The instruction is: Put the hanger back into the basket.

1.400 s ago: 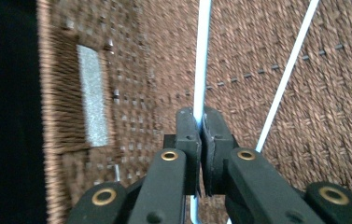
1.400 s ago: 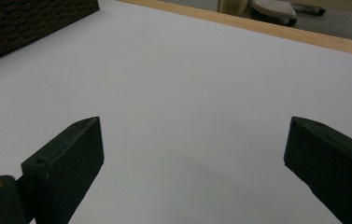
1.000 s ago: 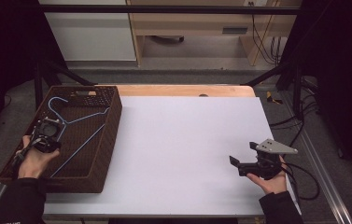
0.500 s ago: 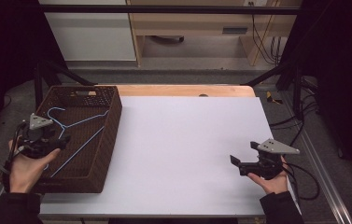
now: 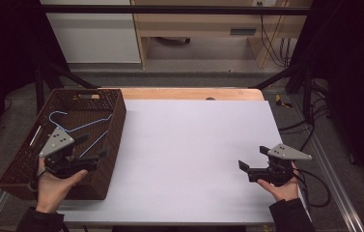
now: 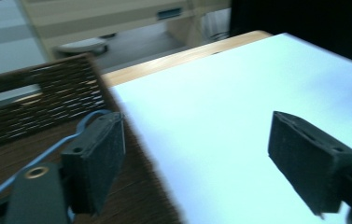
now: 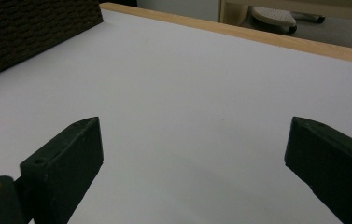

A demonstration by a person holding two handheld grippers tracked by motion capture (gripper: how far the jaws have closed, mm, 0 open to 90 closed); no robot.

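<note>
Hanger (image 5: 76, 126), of thin blue wire, lay flat inside the brown woven basket (image 5: 117, 121) at the left edge of the white table (image 5: 194, 145), its hook toward the basket's far end. Left gripper (image 5: 103, 154) hung over the basket's near right corner, its jaws having just been opening; in the left gripper view they stood well apart with nothing between them, and the blue wire ran below and behind the left-hand pad (image 6: 96, 158), apparently not pressed by either pad. Right gripper (image 5: 243, 165) rested low over the table's near right part, well apart from the basket, its jaws likewise wide apart and holding nothing, with bare table surface between them in the right gripper view.

Judged from this arrangement, the placing of the hanger in the basket appeared complete: the wire rested on the basket floor, free of both grippers. What remained seemed slight, chiefly the withdrawal of the left gripper from the basket's rim. No other loose item was visible on the table awaiting stowage.
</note>
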